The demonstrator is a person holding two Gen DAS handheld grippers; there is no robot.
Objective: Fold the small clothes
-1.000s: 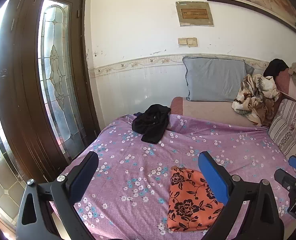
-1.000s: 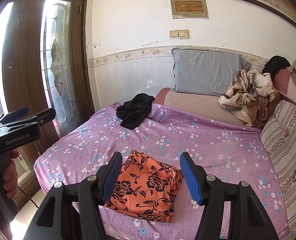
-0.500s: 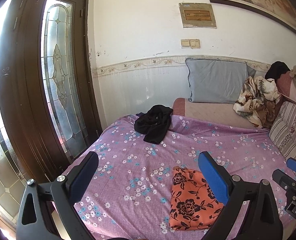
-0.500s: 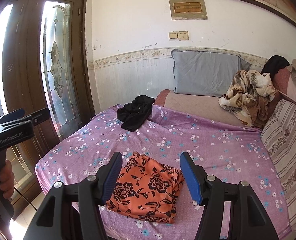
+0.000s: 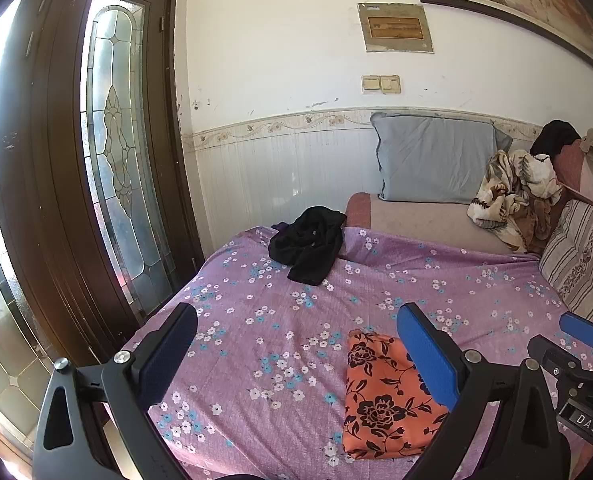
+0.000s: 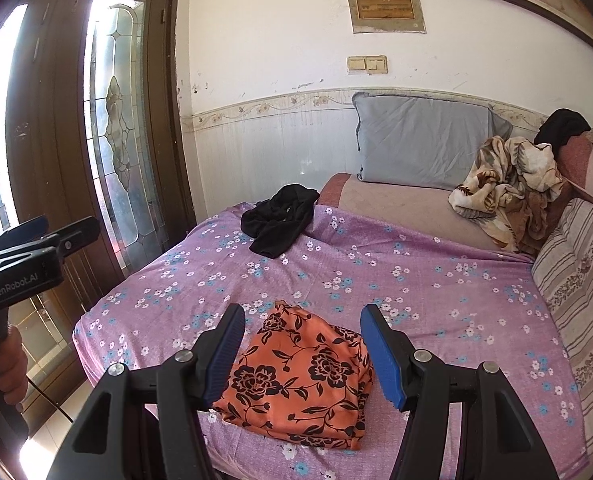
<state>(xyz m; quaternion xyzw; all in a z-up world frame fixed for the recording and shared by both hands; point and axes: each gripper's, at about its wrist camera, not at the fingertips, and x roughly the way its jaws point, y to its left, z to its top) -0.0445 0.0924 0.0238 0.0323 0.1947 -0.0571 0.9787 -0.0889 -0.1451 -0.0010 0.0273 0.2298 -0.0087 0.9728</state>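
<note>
Orange floral garment (image 6: 300, 376) folded; black garment (image 6: 278, 226) waits across the bed (image 6: 436, 280).
Left gripper (image 5: 296, 344) and right gripper (image 6: 302, 346) both wide, empty; reach far, pinch one edge.

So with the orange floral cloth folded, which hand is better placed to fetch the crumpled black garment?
Left, probably: the crumpled black garment lies far left on the purple floral bedsheet, ahead of the open left claw; the open right claw hangs over the folded orange floral cloth.

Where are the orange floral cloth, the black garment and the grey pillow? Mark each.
orange floral cloth (image 6: 300, 376): right wrist view, middle of the folded top.
black garment (image 6: 280, 220): right wrist view, centre of the heap.
grey pillow (image 5: 436, 160): left wrist view, middle of its face.
</note>
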